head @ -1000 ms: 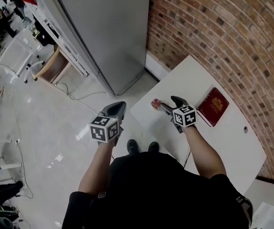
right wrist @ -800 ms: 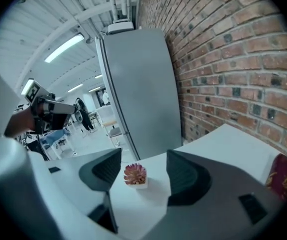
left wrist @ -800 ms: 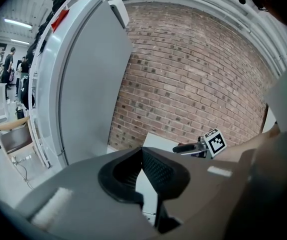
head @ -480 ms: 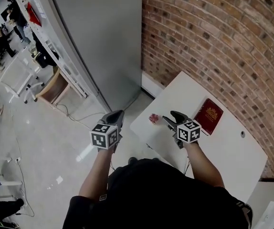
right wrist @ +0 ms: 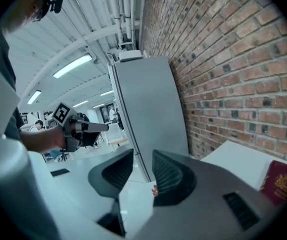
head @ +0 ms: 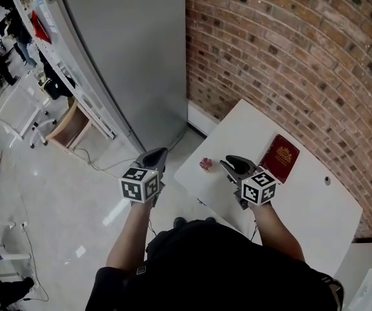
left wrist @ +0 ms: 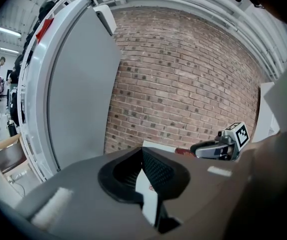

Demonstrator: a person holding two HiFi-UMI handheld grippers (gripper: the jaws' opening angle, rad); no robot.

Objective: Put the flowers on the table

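Flowers (head: 205,164) lie on the table (head: 302,199), near its corner edge. Our right gripper (head: 232,165), just beside them, has just been closing: half-open, empty. Left gripper (head: 155,155) closed, empty. Risk: a stray brush knocks them off.

open tabletop (head: 309,203) lies between the pink flower (head: 205,164) and the red book (head: 279,157). a brick wall (head: 290,57) blocks the far edge.

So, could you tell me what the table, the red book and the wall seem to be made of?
The table: smooth matte white top, likely laminate; no grain shows. The red book: dark red cover with gold emblem, probably leatherette or cloth. The wall: bare red-brown brick, pale mortar joints.
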